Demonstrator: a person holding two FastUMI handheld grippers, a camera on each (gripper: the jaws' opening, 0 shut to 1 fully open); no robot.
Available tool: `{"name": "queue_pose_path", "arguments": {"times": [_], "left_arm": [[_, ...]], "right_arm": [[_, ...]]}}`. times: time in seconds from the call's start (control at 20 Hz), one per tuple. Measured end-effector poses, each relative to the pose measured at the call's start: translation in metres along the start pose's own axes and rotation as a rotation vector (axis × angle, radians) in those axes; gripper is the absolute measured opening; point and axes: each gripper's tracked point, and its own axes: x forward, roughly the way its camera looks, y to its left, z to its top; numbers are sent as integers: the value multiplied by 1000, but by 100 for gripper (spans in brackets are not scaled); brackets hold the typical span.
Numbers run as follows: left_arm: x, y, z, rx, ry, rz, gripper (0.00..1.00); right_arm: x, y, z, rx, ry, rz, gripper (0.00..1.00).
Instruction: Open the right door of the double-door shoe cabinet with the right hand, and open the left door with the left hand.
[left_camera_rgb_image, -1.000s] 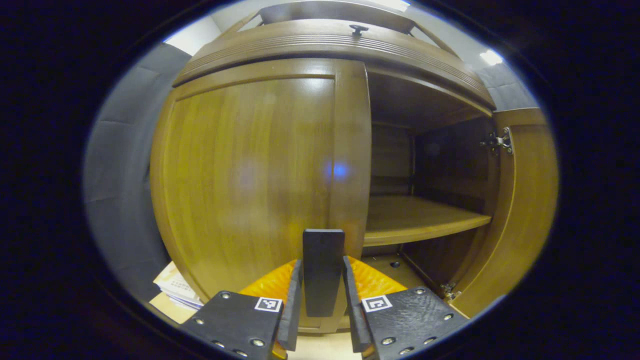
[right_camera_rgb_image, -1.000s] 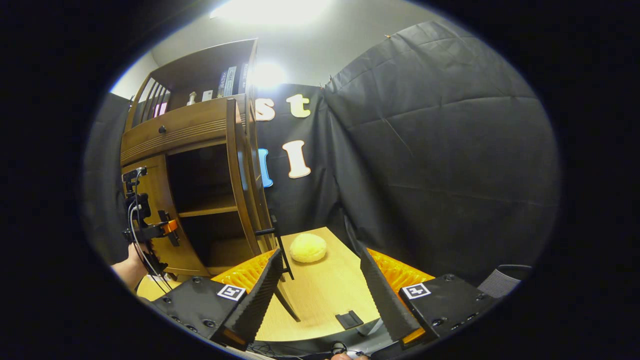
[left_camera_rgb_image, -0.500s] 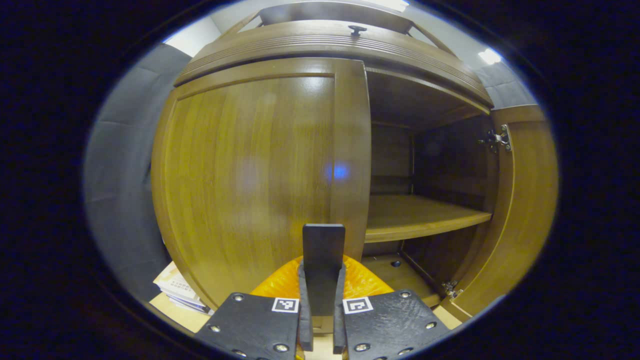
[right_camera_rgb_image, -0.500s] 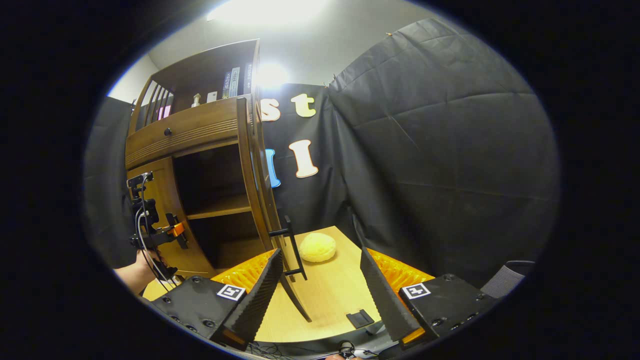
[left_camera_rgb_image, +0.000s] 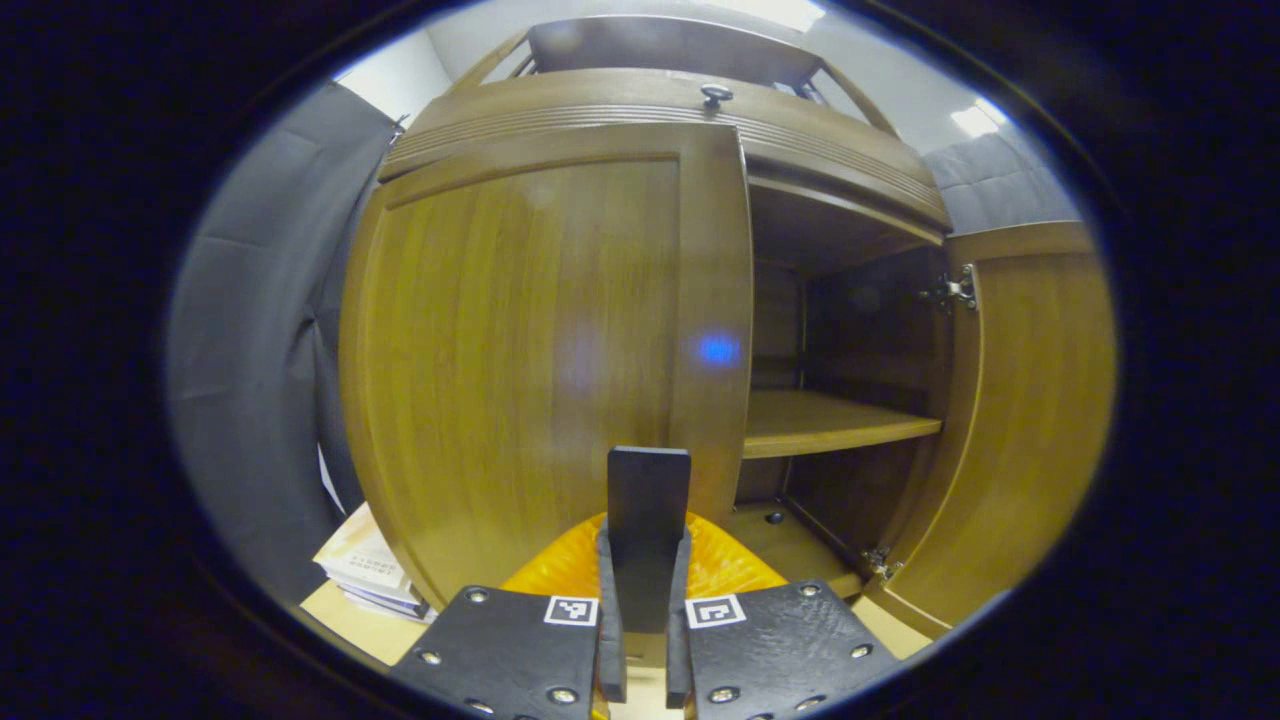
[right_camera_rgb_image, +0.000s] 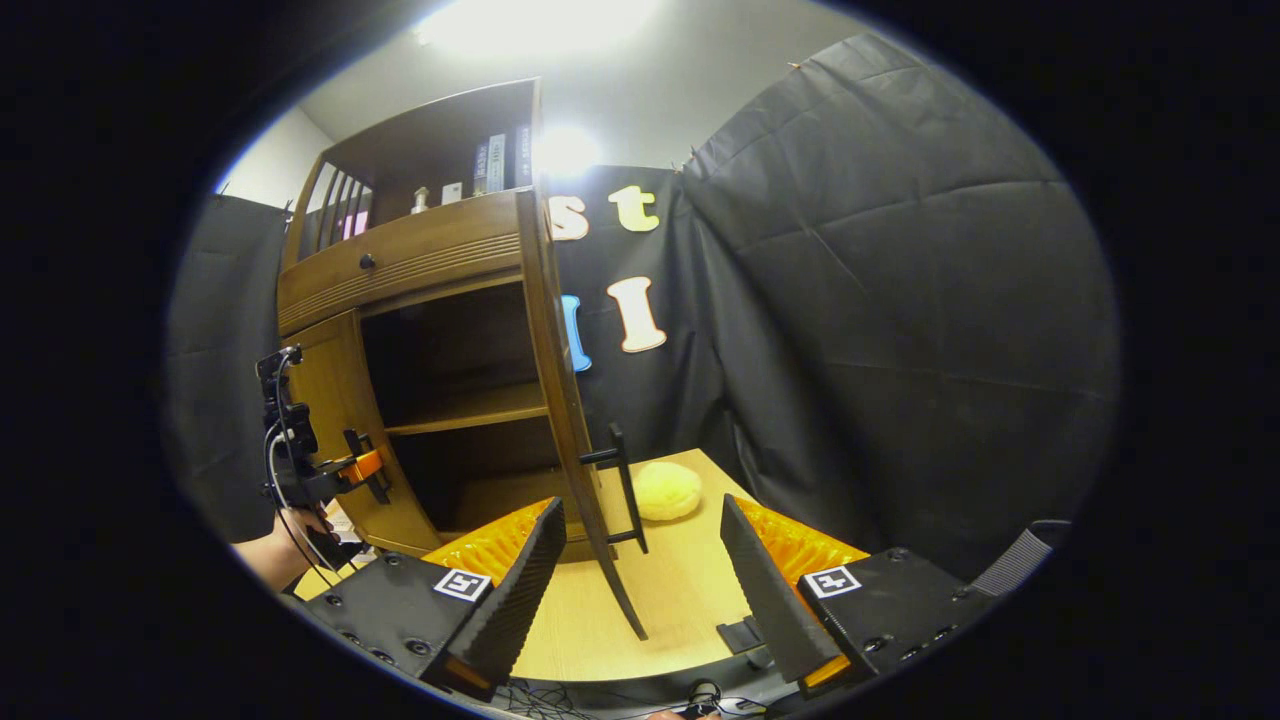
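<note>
The wooden shoe cabinet (left_camera_rgb_image: 560, 340) stands close ahead in the left gripper view. Its left door (left_camera_rgb_image: 520, 350) looks flush with the front. That door's dark bar handle (left_camera_rgb_image: 648, 490) stands upright between my fingers, and my left gripper (left_camera_rgb_image: 645, 560) is shut on it. The right door (left_camera_rgb_image: 1030, 400) is swung wide, baring a shelf (left_camera_rgb_image: 830, 425). In the right gripper view my right gripper (right_camera_rgb_image: 640, 590) is open and holds nothing. The right door (right_camera_rgb_image: 565, 400) shows edge-on just beyond it, with its handle (right_camera_rgb_image: 625, 490) free. My left gripper (right_camera_rgb_image: 325, 470) shows at the far left, at the left door.
A yellow round object (right_camera_rgb_image: 665, 490) lies on the light wooden table (right_camera_rgb_image: 660, 610) behind the open door. A stack of papers (left_camera_rgb_image: 365, 570) lies at the cabinet's lower left. Books stand on the cabinet's upper shelf (right_camera_rgb_image: 495, 165). Black cloth walls close the right side.
My left gripper closed on the left door's handle and now has drawn back slightly. The right gripper has backed off, leaving the right door's handle farther from its fingers.
</note>
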Motion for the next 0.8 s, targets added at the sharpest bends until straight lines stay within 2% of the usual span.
{"name": "queue_pose_path", "arguments": {"times": [0.4, 0.45, 0.5, 0.8], "left_arm": [[-66, 24, -3, -2, -42, -49, 17], [-74, 28, -3, -4, -49, -55, 17], [-82, 33, -4, -5, -56, -60, 18], [-122, 67, -5, -3, -84, -45, 18]], "right_arm": [[4, 49, -20, -28, 31, 127, 93], [4, 53, -24, -32, 37, 142, 98], [5, 59, -26, -35, 41, 156, 93], [14, 95, -43, -36, 85, 241, 93]]}}
